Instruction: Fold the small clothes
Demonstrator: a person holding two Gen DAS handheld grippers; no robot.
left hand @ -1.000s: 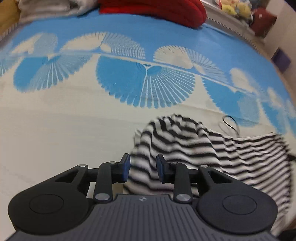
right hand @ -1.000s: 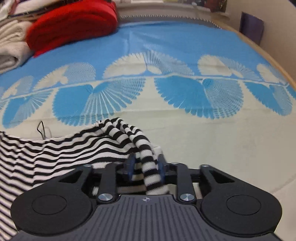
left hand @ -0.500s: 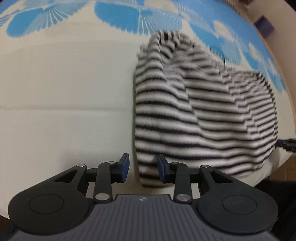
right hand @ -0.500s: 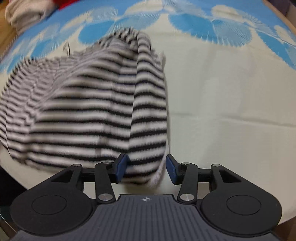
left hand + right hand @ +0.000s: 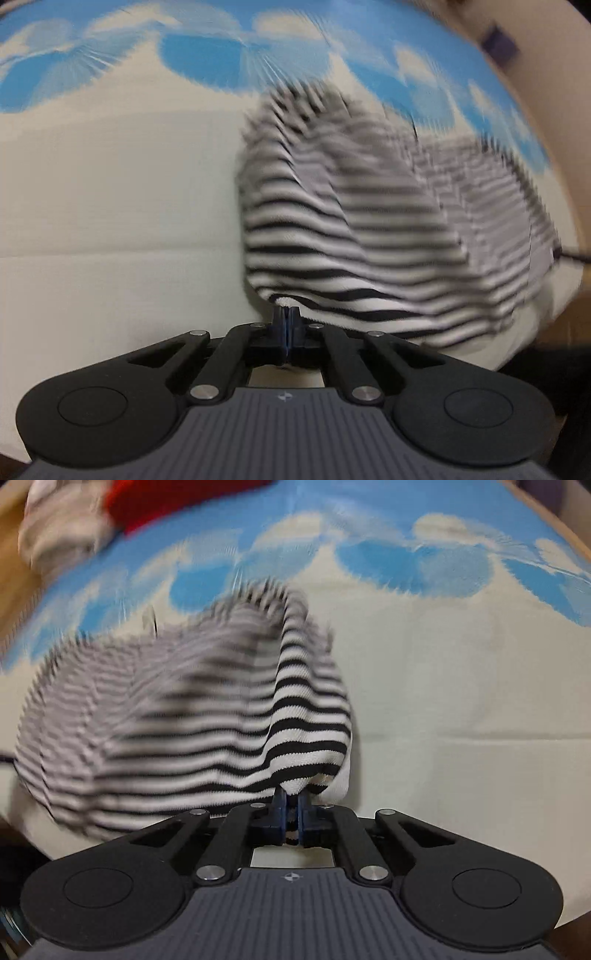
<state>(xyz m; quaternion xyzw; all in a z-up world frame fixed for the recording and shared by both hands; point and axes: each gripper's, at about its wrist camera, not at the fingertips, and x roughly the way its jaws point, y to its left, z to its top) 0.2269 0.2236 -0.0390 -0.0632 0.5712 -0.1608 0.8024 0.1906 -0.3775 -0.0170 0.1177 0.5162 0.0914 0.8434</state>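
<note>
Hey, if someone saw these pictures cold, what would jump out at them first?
The black-and-white striped garment, bunched mid-frame on a cream bedspread with blue fan prints. The right gripper is shut on its near edge, and the left gripper is shut at another near edge. A red cloth lies far back.

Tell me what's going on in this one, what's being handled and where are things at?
A person with a handheld gripper in each hand is folding a black-and-white striped garment on a blue-and-cream patterned cloth. The right gripper is shut on the near edge of the garment. The left gripper is shut at the near edge too, with fabric at its tips, though how much it pinches is unclear. The garment lies bunched. Red and pale fabrics lie at the far end.
</note>
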